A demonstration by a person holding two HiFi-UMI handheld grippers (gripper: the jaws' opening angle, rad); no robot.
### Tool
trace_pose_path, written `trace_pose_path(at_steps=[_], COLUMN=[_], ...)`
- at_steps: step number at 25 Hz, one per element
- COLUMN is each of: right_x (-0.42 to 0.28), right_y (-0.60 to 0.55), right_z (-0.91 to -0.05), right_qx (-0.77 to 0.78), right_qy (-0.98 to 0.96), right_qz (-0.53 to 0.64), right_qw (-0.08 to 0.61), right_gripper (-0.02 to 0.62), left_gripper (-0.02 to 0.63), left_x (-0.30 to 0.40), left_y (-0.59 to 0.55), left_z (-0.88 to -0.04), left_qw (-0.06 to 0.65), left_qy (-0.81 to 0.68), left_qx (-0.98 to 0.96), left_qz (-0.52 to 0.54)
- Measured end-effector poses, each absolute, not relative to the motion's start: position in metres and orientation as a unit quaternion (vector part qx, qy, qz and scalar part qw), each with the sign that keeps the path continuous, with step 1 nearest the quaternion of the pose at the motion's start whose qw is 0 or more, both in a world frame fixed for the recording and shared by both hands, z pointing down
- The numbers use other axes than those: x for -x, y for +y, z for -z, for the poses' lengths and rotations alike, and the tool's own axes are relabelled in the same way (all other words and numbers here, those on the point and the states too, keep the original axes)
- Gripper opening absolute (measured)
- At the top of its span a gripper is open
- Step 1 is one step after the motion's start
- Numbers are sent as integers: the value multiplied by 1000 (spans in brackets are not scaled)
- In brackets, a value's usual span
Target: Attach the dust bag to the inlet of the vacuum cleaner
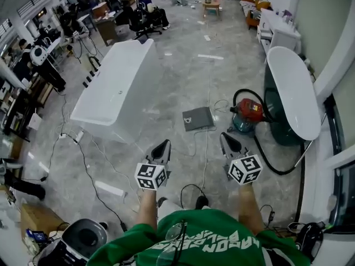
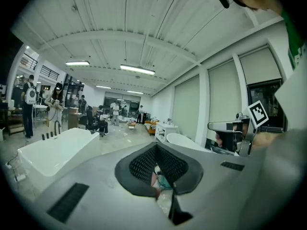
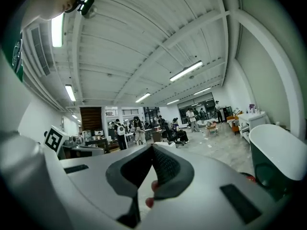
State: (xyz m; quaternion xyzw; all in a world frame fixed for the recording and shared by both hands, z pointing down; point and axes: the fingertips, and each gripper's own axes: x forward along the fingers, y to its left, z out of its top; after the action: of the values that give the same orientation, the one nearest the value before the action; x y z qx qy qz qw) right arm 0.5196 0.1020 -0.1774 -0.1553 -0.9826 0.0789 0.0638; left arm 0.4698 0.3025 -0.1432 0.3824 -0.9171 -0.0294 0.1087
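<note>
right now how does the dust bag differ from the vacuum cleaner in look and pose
The dust bag is grey, thin and squarish, while the vacuum cleaner is a rounded drum with a red top. The dust bag lies flat, whereas the vacuum cleaner stands upright. The dust bag is plain apart from a light mark, while the vacuum cleaner has black hose looping around it. Both rest on the floor, side by side but apart, not yet joined.

Ahead of the jaws
Flat grey dust bag (image 1: 198, 118) lies ahead, between left gripper (image 1: 162, 146) and right gripper (image 1: 227, 139) jaws; red canister vacuum cleaner (image 1: 249, 111) right of it; long white bathtub (image 1: 113, 90) ahead-left.
</note>
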Motion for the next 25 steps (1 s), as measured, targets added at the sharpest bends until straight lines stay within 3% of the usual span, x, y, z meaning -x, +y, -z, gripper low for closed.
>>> trace_pose_path(at_steps=[8,25], right_x=[-480,-300], right_y=[130,234], right_z=[157,139], right_qx=[157,77], right_qy=[-980,-987], right_qz=[-77,-62], right_qw=[90,130], right_gripper=[2,2], left_gripper=[-2,-2], left_x=[-429,-207], left_y=[330,395], left_z=[124,103], left_qw=[127,127], left_qy=[-913,-859], left_qx=[-386,-494], left_qz=[34,57])
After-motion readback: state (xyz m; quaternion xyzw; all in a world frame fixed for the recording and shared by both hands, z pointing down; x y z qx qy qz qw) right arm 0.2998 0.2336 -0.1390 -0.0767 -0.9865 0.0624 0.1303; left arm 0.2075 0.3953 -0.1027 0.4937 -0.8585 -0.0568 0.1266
